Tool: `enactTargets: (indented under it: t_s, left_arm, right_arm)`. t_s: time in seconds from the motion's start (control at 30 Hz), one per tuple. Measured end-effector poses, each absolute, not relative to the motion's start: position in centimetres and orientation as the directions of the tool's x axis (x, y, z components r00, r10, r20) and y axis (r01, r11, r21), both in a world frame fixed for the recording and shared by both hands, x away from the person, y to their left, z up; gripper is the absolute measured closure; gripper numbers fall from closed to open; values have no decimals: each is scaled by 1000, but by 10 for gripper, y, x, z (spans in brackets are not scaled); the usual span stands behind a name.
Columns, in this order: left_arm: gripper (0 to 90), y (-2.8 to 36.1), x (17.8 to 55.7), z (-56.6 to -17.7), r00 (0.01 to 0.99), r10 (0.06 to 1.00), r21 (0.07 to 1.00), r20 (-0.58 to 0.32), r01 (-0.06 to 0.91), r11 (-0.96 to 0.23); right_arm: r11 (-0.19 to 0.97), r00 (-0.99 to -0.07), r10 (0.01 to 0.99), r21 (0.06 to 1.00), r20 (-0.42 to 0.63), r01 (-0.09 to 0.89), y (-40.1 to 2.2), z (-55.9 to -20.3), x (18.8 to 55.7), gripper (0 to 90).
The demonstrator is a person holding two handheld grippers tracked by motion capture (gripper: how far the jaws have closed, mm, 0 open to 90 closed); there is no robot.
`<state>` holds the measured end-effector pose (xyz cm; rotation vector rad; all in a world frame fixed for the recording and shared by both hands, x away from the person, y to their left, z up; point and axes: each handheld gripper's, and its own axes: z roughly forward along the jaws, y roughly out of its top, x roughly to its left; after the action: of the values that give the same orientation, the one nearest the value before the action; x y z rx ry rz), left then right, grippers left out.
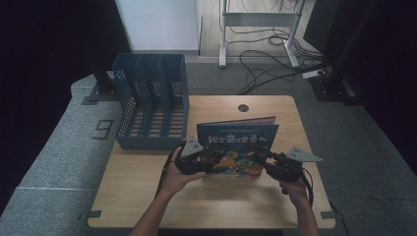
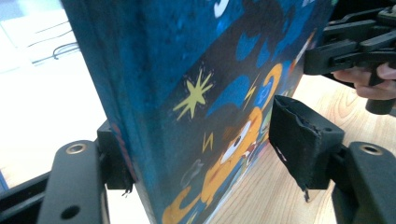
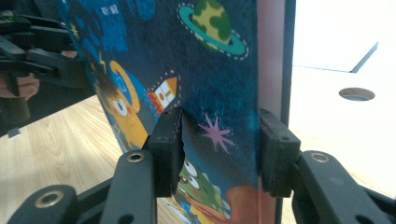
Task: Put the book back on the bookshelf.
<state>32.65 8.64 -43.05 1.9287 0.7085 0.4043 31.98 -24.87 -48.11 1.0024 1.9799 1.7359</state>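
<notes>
A blue picture book [image 1: 237, 146] with cartoon animals on its cover stands upright on the wooden table [image 1: 206, 201]. In the left gripper view, my left gripper [image 1: 198, 161] [image 2: 196, 135] sits around the book's [image 2: 187, 93] lower left corner. Its jaws are open: one pad rests against the spine side and the other stands a little off the cover. My right gripper [image 1: 271, 167] [image 3: 219, 135] is shut on the book's [image 3: 210, 70] lower right corner, with a pad pressed on each face. Each gripper view shows the other gripper farther off, the right one [image 2: 345, 46] and the left one [image 3: 42, 60].
A blue mesh file rack [image 1: 152, 98] with three upright slots stands at the table's back left, just behind the left hand. A round cable hole [image 1: 243, 107] lies behind the book. Cables [image 1: 275, 64] and a desk frame are on the floor beyond the table.
</notes>
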Motion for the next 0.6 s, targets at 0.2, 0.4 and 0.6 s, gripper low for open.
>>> enactTargets:
  t_s: [0.2, 0.4, 0.6]
  left_arm:
    - [352, 82, 322, -422, 774, 632, 917, -16, 263, -299]
    - [404, 82, 320, -416, 770, 638, 925, -18, 255, -282]
    - [424, 79, 318, -417, 766, 643, 927, -16, 253, -278]
  right_arm:
    - [20, -695, 691, 956, 198, 292, -249, -483, 321, 535]
    - [35, -698, 691, 957, 186, 289, -250, -483, 320, 524]
    - [38, -687, 701, 951, 193, 307, -251, -486, 322, 511]
